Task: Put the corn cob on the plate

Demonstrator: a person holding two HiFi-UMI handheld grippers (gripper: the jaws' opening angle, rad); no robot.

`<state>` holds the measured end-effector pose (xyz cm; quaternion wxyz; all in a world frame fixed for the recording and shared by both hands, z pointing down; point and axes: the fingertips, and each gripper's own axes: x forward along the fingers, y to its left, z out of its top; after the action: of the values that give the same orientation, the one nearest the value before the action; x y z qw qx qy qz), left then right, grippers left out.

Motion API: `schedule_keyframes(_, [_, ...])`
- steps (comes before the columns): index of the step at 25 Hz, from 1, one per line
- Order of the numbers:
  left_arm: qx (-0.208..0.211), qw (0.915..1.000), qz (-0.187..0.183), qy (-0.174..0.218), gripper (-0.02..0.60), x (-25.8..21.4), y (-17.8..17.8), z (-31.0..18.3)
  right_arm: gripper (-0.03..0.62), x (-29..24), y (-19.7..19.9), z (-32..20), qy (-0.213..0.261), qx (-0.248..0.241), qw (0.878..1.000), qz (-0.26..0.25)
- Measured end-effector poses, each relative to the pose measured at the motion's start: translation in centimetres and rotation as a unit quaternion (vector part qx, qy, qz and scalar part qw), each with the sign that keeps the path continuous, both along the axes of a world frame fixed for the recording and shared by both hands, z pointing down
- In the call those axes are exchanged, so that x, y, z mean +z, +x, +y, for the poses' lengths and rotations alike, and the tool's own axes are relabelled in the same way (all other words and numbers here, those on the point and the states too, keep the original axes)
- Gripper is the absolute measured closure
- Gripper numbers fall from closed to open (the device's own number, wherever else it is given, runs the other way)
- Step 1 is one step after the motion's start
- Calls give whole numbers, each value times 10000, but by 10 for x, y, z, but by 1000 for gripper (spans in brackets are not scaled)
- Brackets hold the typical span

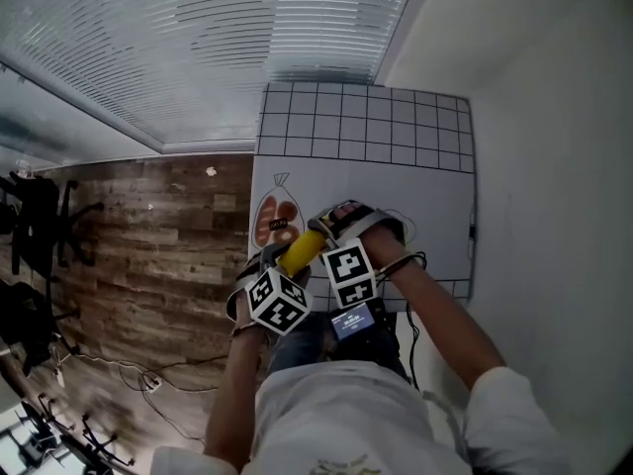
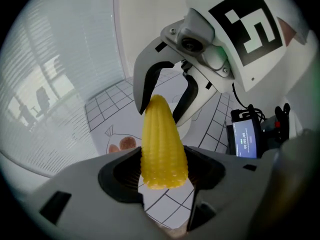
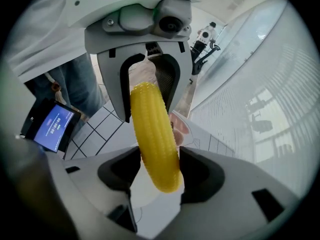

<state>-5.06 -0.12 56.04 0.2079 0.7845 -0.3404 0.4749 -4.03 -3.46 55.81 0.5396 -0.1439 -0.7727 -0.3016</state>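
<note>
The yellow corn cob (image 1: 300,250) hangs in the air above the white gridded mat (image 1: 366,137), carried by both grippers at once. In the left gripper view its thick flat end (image 2: 162,154) sits between my left gripper's (image 2: 162,176) jaws, touching both pads. The pointed end reaches into the right gripper (image 2: 165,96) straight ahead. In the right gripper view the cob's rounded tip (image 3: 157,149) is pinched by my right gripper (image 3: 160,171), with the left gripper (image 3: 147,91) facing it. A white rounded shape (image 3: 150,204) below the cob may be the plate.
A printed drawing of a tied bag (image 1: 277,221) marks the mat's left side. A small device with a lit blue screen (image 1: 353,320) is strapped near the person's right wrist. A wooden floor (image 1: 168,236) lies left of the mat; a cable (image 1: 472,231) runs at its right edge.
</note>
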Motion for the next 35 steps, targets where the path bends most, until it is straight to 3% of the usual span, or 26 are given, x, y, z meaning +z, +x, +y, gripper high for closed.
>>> schedule_keyframes(6, [789,9969,-71,-11,330,0,32,-8,344,-2,38,-6,6,811,9967,-89])
schedule_keyframes(16, [1981,9799,-225,-62,330,6,69,-14,350,3,83,-6,-6,1847,9826,-175])
schedule_keyframes(35, [2764,9586,-645,-233,330,31,76,-15,366,33,98,0,-312,2212,9743,-306])
